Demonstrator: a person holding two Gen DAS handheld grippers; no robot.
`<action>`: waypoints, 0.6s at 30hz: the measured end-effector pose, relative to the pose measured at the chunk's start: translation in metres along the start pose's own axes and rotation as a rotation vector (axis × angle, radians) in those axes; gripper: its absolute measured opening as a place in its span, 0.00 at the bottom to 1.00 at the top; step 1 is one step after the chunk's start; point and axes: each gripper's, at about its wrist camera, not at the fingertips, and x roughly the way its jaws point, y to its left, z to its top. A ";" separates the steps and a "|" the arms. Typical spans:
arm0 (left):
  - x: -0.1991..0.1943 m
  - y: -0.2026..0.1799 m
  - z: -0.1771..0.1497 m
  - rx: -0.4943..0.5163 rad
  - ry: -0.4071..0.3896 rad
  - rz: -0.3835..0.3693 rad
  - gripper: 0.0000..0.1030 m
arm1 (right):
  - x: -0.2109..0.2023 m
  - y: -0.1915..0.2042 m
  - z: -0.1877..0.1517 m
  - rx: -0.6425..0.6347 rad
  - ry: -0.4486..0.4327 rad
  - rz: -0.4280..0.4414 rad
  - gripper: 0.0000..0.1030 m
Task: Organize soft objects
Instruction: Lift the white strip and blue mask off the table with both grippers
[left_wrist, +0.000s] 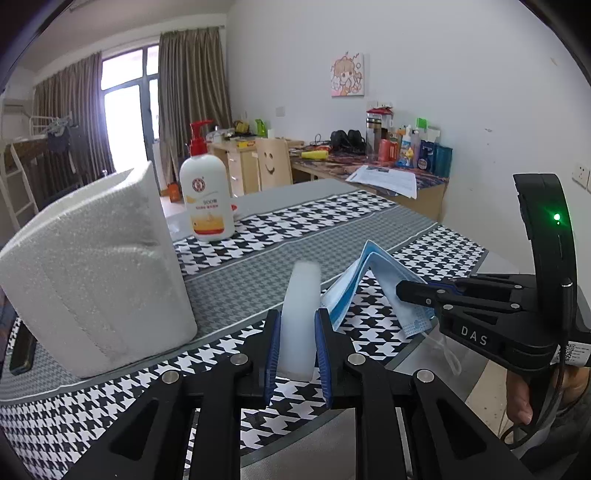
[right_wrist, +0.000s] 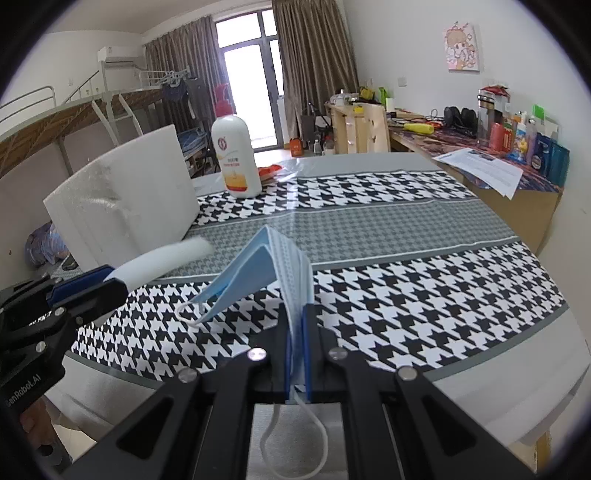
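Note:
A white foam strip stands up between the blue pads of my left gripper, which is shut on it above the houndstooth tablecloth. In the right wrist view the same foam strip sticks out of the left gripper at the left edge. A folded stack of light-blue face masks is pinched by one end in my right gripper, which is shut on it. The stack bends over like a tent, and an ear loop hangs below. From the left wrist, the right gripper and masks appear just right of the foam.
A white styrofoam box stands at the left of the table. Behind it is a white lotion bottle with a red pump. A cluttered desk runs along the right wall.

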 end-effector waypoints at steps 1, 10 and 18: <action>-0.002 0.000 0.000 0.003 -0.004 0.001 0.19 | -0.002 0.000 0.001 0.001 -0.004 0.000 0.08; -0.021 0.001 0.006 0.007 -0.054 0.023 0.19 | -0.026 0.002 0.010 0.019 -0.067 -0.002 0.08; -0.049 0.005 0.009 -0.003 -0.111 0.064 0.19 | -0.049 0.011 0.017 0.007 -0.129 0.017 0.08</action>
